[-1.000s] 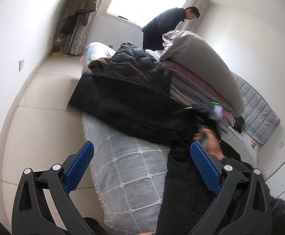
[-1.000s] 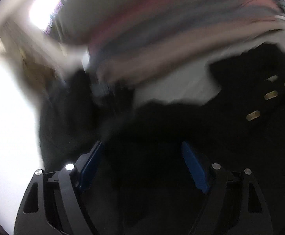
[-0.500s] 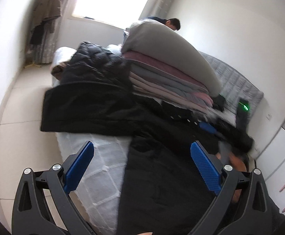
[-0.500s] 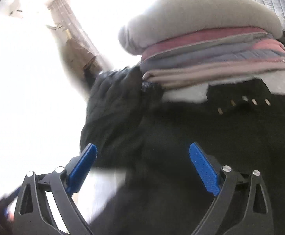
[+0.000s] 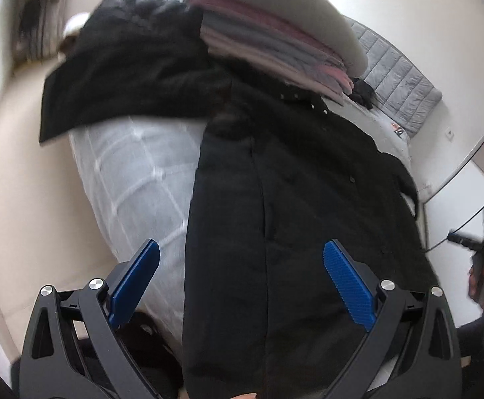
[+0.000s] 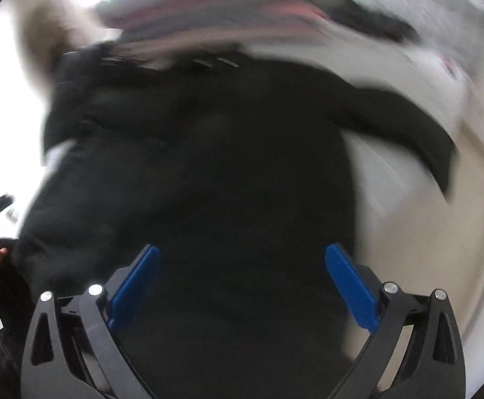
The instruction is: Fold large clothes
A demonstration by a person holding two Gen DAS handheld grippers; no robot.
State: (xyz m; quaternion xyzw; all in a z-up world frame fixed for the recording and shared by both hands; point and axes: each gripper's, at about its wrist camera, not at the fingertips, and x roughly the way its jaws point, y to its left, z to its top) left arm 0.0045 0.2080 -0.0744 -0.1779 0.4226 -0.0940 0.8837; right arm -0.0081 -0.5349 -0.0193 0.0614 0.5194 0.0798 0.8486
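Coat first: I see a long black one spread lengthwise down the bed, its collar end up at twelve o'clock against a stack of folded bedding, its hem running toward me at six. A row of small dark buttons shows along its front. One sleeve lies out at two o'clock in my right wrist view, over pale bedding; that view is heavily blurred, so I cannot read finer detail there. A second black garment lies across the bed at eleven o'clock, one corner hanging past the mattress edge above the floor. The bare quilted mattress shows pale grey at nine o'clock beside the coat.

My left gripper hangs above the lower part of the coat with its jaws wide apart; nothing sits between the blue pads, and they touch no cloth. My right gripper is also above the coat, its jaws spread wide and just been opening, with nothing between them. From the left wrist view I see my right hand at four o'clock, off the bed's edge, wrapped round a dark handle with a green light on it. A grey quilted pad lies at the far end of the bed at one o'clock
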